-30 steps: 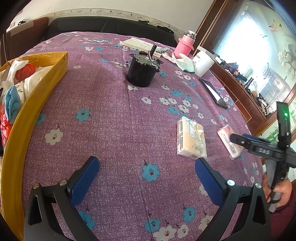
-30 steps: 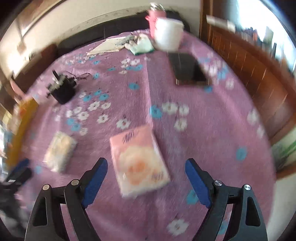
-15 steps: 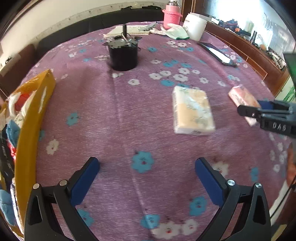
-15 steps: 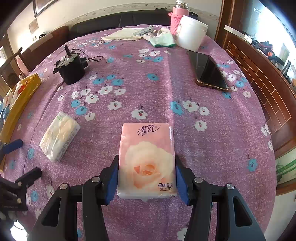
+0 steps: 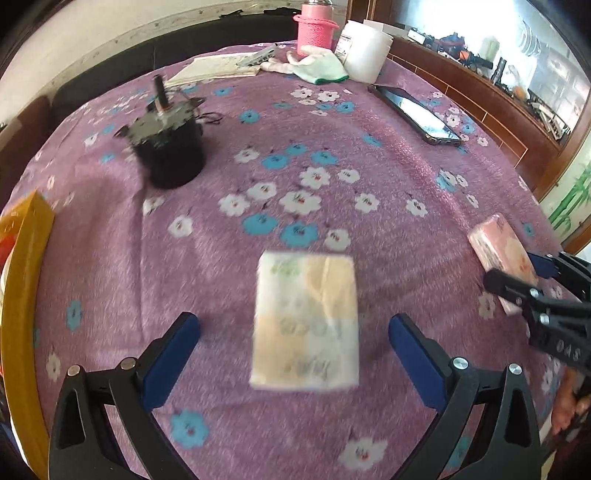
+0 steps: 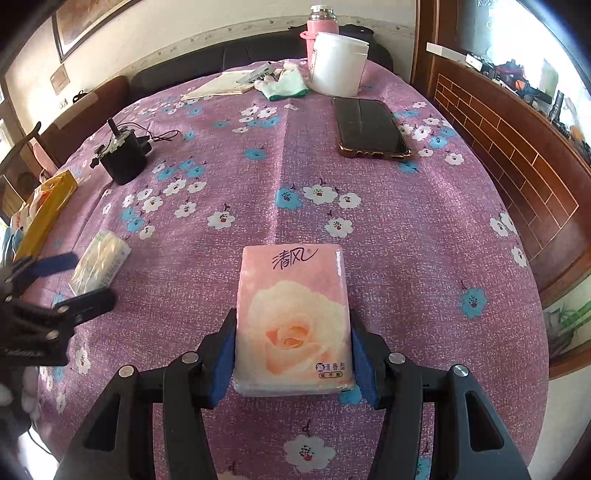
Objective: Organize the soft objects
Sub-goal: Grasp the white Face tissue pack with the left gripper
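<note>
While the right gripper (image 6: 292, 354) has its jaws pressed against both long sides of the pink tissue pack (image 6: 291, 321), the left gripper (image 5: 294, 354) stands with its jaws wide apart. The pink pack, printed with a rose, lies flat between the blue pads (image 6: 223, 360), and its far end points to 12 o'clock in the right wrist view. Whether it rests on the surface (image 6: 406, 229) or is a little lifted, I cannot tell.

In the left wrist view the yellow-white tissue pack (image 5: 306, 321) lies on the purple flowered cloth between the two open fingers, touching neither of them; it looks blurred. From this camera the pink pack (image 5: 500, 254) is at 3 o'clock, with the right gripper (image 5: 532, 275) closed on it. In the right wrist view the yellow-white pack (image 6: 101, 260) is at 9 o'clock, and the left gripper (image 6: 66, 280) is just beside it.

A yellow box (image 5: 24, 280) stands at the left edge of the surface, at 9 o'clock in the left view. A black motor (image 5: 166, 147) with a shaft stands at 11 o'clock. A phone (image 6: 369, 129) lies at 1 o'clock in the right view. Near the far edge stand a white jar (image 6: 338, 62) and a pink bottle (image 6: 321, 20), beside a green cloth (image 6: 286, 86).
</note>
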Tool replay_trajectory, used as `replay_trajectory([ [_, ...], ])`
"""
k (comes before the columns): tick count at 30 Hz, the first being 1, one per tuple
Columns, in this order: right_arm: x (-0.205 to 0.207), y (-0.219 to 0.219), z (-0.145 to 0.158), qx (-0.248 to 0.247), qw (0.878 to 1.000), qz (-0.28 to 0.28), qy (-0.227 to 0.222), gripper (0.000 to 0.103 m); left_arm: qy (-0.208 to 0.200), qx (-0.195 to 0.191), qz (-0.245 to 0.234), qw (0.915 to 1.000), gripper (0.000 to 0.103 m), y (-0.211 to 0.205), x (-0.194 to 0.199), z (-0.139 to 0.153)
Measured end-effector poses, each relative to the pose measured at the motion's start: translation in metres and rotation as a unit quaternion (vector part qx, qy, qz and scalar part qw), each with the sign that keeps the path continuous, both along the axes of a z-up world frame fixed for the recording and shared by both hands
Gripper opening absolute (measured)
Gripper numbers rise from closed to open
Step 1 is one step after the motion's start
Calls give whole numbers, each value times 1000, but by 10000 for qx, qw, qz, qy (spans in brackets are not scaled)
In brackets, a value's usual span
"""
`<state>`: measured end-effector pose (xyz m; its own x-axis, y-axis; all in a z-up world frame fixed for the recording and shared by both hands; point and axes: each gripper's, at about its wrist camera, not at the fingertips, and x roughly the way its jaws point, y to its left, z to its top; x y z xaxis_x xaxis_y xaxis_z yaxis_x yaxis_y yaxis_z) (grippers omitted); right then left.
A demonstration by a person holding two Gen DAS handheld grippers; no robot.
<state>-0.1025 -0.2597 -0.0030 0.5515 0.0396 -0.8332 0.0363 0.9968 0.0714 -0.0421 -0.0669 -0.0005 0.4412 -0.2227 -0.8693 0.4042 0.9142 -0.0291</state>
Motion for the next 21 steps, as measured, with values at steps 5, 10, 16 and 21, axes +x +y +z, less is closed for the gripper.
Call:
replay_trajectory([
  [5,-1,3,-2,-49,9999,49,-83,67,-103,153,8,9998,102,-5,1,-3],
  [10,1,8,-3,-96,9999,62,-80,73,-304,59,31,9995,54,1,-6,4],
  [16,0,8,-3,-105,9999,51,-97,74,-243,-221,134,9994,44,11,-5,10],
  [21,0,8,-3,-111,9999,-5,-86,74,-187,-438,186,9987,44,22,-16,16],
])
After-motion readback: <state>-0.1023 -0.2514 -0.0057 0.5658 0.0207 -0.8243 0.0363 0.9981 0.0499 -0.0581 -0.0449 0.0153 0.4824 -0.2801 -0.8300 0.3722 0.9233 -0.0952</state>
